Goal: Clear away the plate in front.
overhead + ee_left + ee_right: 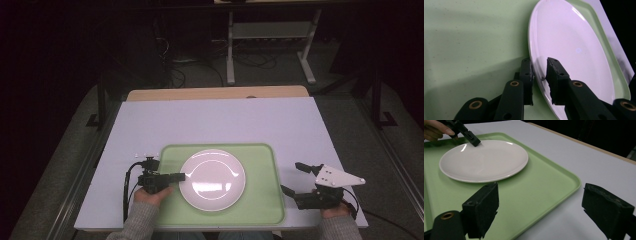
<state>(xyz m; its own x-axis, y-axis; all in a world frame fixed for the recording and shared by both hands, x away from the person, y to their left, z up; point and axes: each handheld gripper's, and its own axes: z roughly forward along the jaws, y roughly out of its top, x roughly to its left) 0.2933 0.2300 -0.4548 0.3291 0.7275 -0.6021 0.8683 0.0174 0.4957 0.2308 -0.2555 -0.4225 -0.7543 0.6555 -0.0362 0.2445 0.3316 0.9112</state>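
A white plate lies flat on a light green tray at the near side of the table. My left gripper is turned on its side at the plate's left rim. In the left gripper view its jaws straddle that rim of the plate, one under the edge and one over it, and the left gripper is shut on it. My right gripper hovers wide open just off the tray's right edge with nothing between its jaws. From there I see the plate and the left gripper on its far rim.
The tray rests on a white tabletop with bare surface behind it and to both sides. A wooden strip runs along the far edge. Beyond it are a dark floor, cables and a desk frame.
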